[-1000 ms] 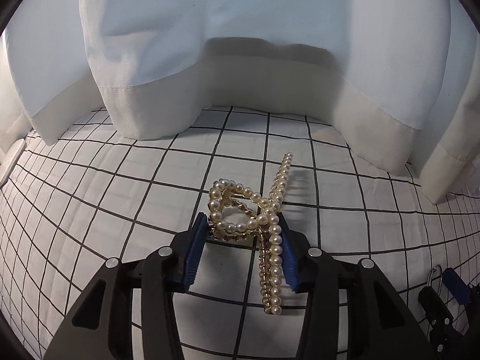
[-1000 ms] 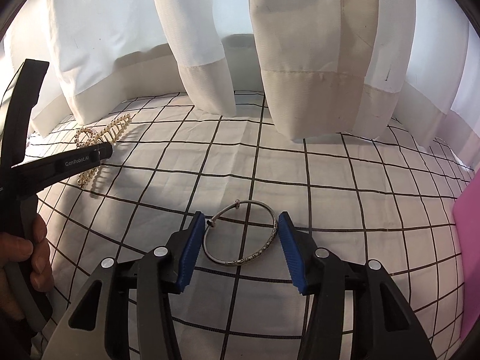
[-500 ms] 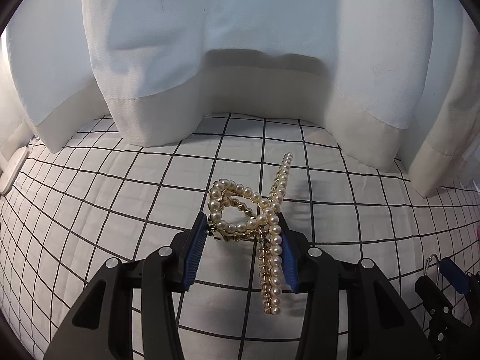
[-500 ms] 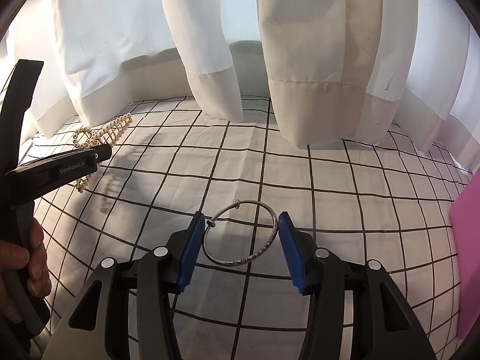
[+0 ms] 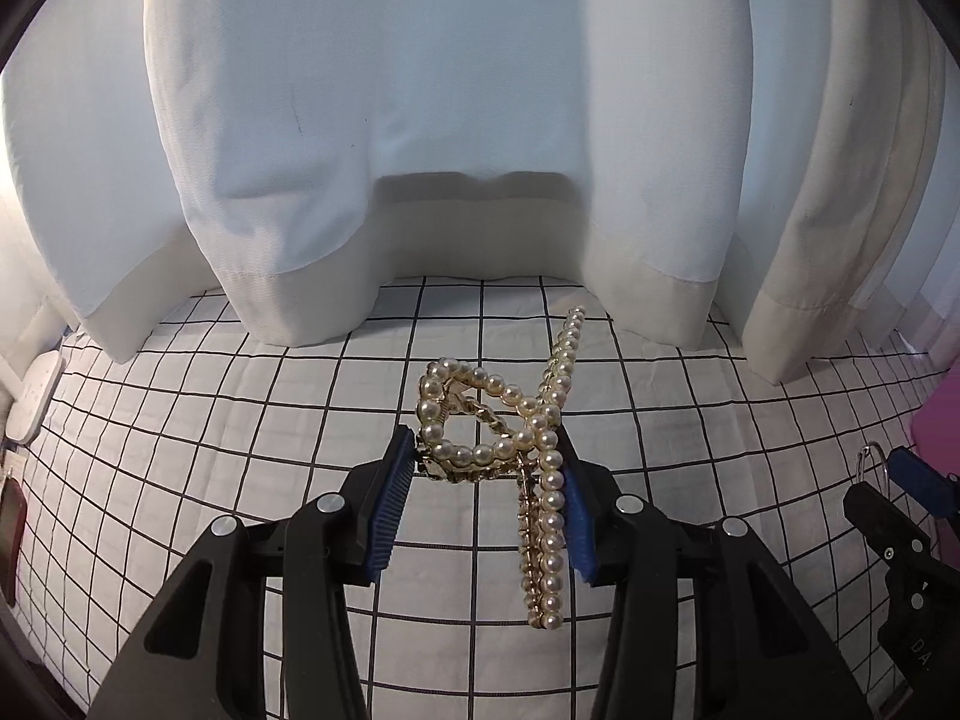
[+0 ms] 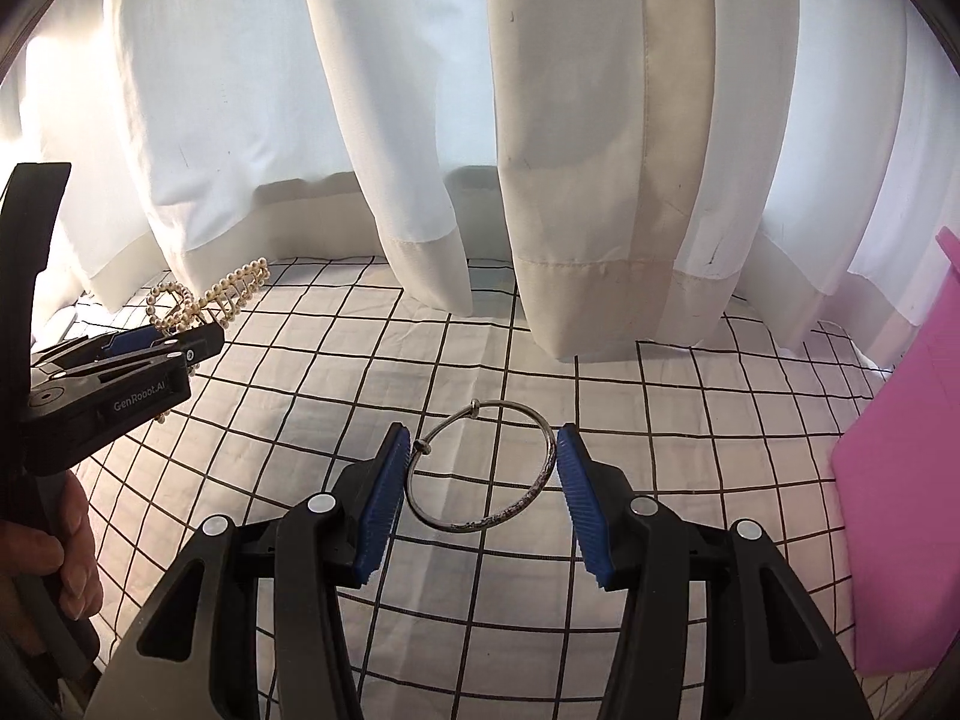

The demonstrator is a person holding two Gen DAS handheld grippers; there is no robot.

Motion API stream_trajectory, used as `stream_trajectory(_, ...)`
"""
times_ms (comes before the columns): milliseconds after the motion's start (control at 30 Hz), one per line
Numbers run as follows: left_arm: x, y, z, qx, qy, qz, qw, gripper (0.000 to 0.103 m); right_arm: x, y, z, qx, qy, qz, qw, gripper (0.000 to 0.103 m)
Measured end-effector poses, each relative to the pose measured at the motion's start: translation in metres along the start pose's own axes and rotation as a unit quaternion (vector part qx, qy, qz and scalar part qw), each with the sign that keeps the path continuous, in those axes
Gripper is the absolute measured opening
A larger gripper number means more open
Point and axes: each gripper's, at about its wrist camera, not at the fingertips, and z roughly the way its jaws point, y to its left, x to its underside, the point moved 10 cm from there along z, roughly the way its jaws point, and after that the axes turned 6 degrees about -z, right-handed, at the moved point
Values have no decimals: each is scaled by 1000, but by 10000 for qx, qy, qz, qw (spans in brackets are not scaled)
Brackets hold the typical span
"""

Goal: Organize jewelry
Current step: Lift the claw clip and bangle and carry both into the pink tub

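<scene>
My left gripper (image 5: 489,480) is shut on a pearl hair claw (image 5: 510,444) with a gold frame and holds it above the checked cloth (image 5: 240,420). The claw also shows in the right wrist view (image 6: 204,300), at the far left in the left gripper (image 6: 180,348). My right gripper (image 6: 483,480) is shut on a thin silver bangle (image 6: 480,468), held by its two sides between the blue pads above the cloth. The right gripper's tip with the bangle's edge shows in the left wrist view (image 5: 882,480) at the right.
White curtains (image 6: 570,180) hang along the back edge of the cloth. A pink box (image 6: 900,480) stands at the right. A white flat device (image 5: 36,402) lies at the far left edge.
Both grippers have risen with their loads and tilted toward the curtains. The pink box has come further into the right wrist view.
</scene>
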Motion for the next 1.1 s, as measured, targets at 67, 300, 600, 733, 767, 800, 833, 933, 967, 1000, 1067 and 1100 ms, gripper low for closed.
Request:
stream_trajectory(67, -4, -2, -10, 42, -12, 35, 10000, 44, -6, -3, -11, 18, -44, 28, 10000, 49)
stream_trajectory(300, -19, -22, -43, 293, -114, 250, 9992, 44, -26, -17, -50, 144, -270, 153, 9994, 49)
stream_trajectory(600, -40, -65, -91, 829, -374, 634, 9938, 44, -46, -47, -110, 466, -669, 393, 9959, 49)
stream_trajectory(733, -45, -88, -109, 1118, -499, 854, 9888, 44, -48, -66, -136, 660, -788, 503, 9934, 49)
stream_trajectory(767, -46, -94, -112, 1183, -528, 898, 9875, 44, -48, -71, -142, 692, -811, 542, 9928, 49)
stream_trajectory(800, -47, -100, -116, 1239, -552, 934, 9864, 44, -47, -77, -148, 726, -832, 578, 9922, 49)
stream_trajectory(833, -48, -107, -120, 1284, -573, 961, 9854, 44, -47, -83, -153, 756, -848, 608, 9917, 49)
stream_trajectory(933, -48, -127, -131, 1421, -605, 1036, 9826, 44, -42, -104, -167, 888, -891, 691, 9897, 49)
stream_trajectory(967, -48, -135, -135, 1469, -617, 1062, 9815, 44, -39, -112, -171, 925, -899, 730, 9890, 49)
stream_trajectory(1000, -48, -143, -138, 1508, -637, 1092, 9804, 44, -37, -120, -175, 950, -921, 781, 9881, 49)
stream_trajectory(1067, -47, -160, -146, 1558, -685, 1150, 9787, 44, -33, -138, -185, 990, -978, 865, 9865, 49)
stream_trajectory(1100, -47, -168, -150, 1586, -709, 1162, 9779, 44, -31, -146, -189, 997, -998, 886, 9860, 49)
